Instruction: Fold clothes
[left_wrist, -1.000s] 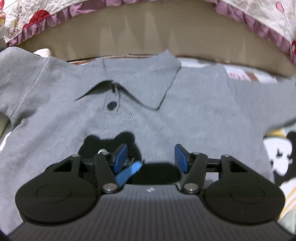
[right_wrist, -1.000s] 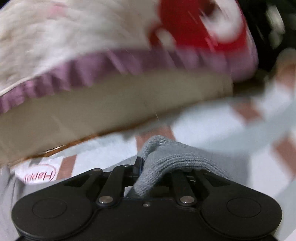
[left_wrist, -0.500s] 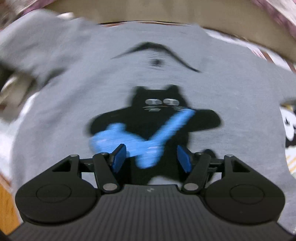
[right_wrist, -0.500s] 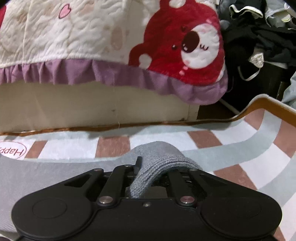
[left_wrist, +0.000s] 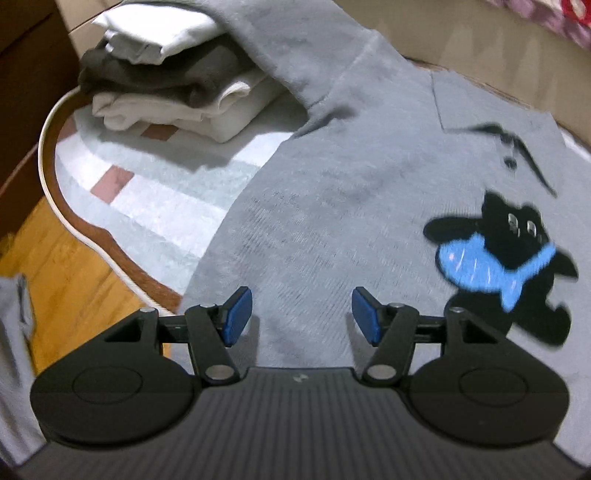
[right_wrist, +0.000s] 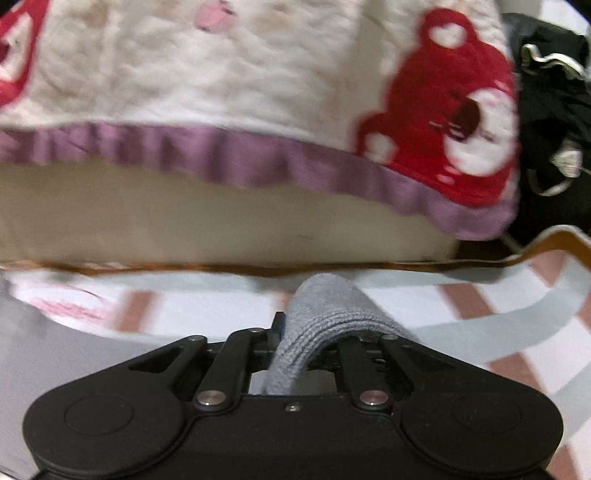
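A grey polo shirt (left_wrist: 332, 206) with a black cat and blue fish print (left_wrist: 509, 258) lies flat on the striped mat (left_wrist: 155, 177). One sleeve (left_wrist: 288, 48) rests up against a stack of folded clothes (left_wrist: 173, 74). My left gripper (left_wrist: 302, 314) hangs open over the shirt's left side, close to its edge, and holds nothing. In the right wrist view my right gripper (right_wrist: 314, 332) pinches a fold of the grey shirt's knit cloth (right_wrist: 328, 306), which arches up over the fingers. Its jaws are opening slightly with the cloth still between them.
The stack of white and dark folded clothes sits at the mat's far left corner. Wooden floor (left_wrist: 62, 258) lies beyond the mat's curved edge. A quilt with a red bear (right_wrist: 221, 92) hangs over a bed side ahead, and dark clothes (right_wrist: 550, 110) are piled at the right.
My left gripper has swung left across the shirt: the cat print slid from the middle to the right and the folded stack came into view. The right gripper still holds the grey fold.
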